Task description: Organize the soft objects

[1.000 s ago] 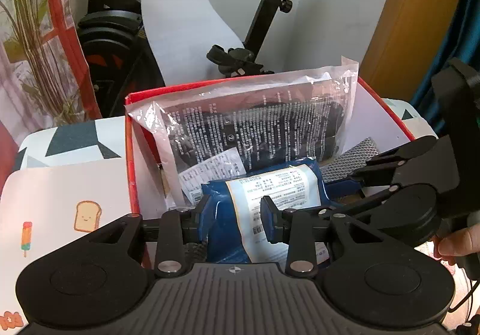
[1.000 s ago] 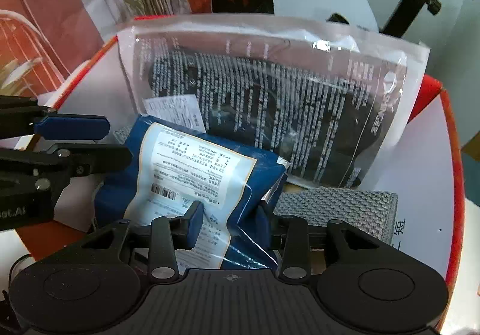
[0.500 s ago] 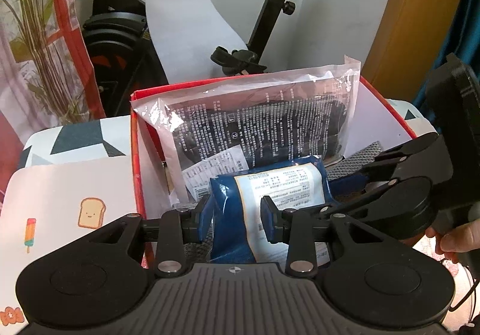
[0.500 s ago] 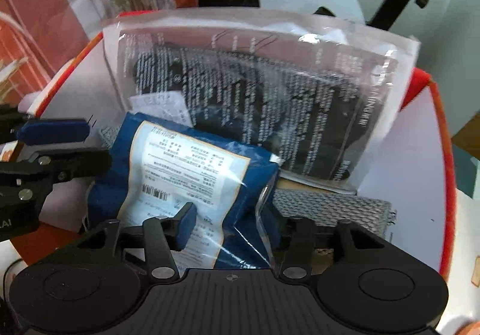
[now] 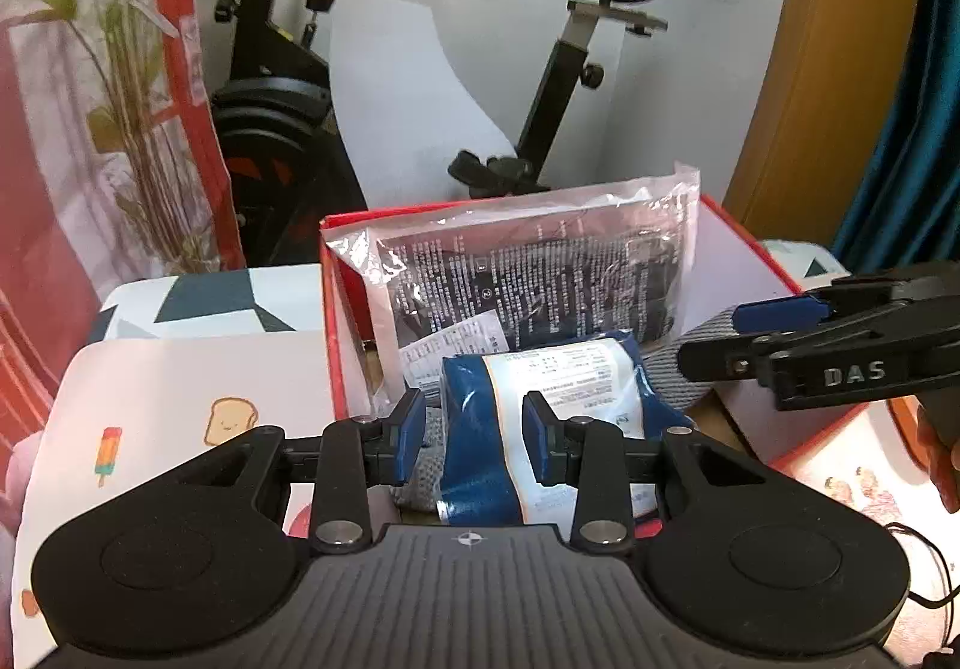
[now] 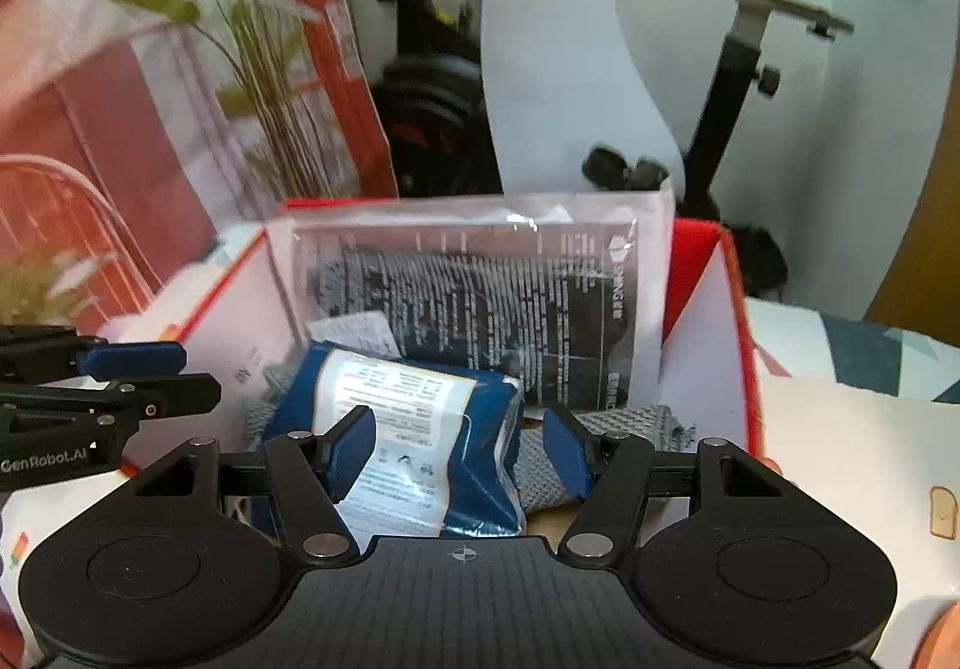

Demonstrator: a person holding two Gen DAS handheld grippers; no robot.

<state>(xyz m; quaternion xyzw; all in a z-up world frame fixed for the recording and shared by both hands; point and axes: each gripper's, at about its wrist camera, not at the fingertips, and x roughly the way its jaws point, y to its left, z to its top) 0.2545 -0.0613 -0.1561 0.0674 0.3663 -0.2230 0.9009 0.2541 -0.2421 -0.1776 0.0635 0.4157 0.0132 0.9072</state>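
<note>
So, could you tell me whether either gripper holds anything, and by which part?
Nothing appears held. The right gripper is opening, its fingers not pressing the blue packet between them; the left gripper sits clear of it.

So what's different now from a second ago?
Both grippers have pulled back from the red box, so more of the room shows. The right gripper let go of the blue packet: its jaws are opening, and the packet sits loose between them. The left gripper kept its jaws about as wide, the packet's edge between them. The clear bag and grey cloth stayed in the box.
</note>
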